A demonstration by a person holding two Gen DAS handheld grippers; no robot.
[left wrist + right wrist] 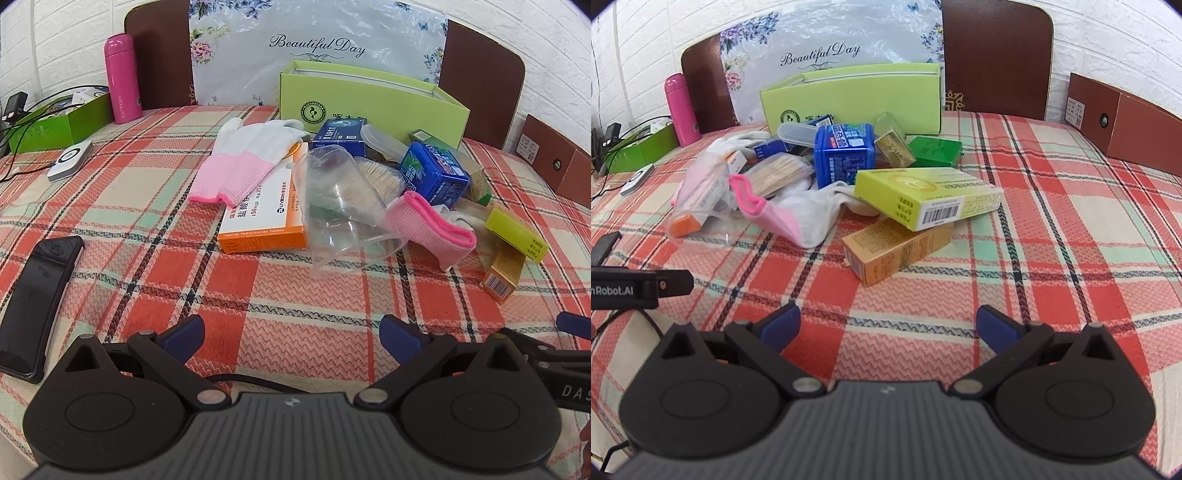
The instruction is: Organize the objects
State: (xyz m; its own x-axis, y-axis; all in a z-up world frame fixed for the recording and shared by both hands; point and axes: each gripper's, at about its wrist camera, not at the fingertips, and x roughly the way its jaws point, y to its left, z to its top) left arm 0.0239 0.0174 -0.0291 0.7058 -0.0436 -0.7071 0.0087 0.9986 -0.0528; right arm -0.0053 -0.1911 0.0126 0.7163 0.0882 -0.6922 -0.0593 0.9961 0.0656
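Left gripper [291,338] spread wide with nothing between the fingers, low over the plaid tablecloth [147,206] near its front edge. Right gripper [886,328] likewise released and holding nothing. Heaped toward the back edge, against the open lime-green box [373,107]: a clear plastic cup [340,206] on its side, touching the orange medicine box [264,218] under a white-and-pink glove [240,162]; a blue tin [844,155]; a yellow-green carton [927,194] across a tan carton [897,249] (barcode end facing forward). Black phone [35,302] at the left edge.

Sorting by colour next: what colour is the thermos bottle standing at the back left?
Bright pink thermos bottle, clearest in the left wrist view.
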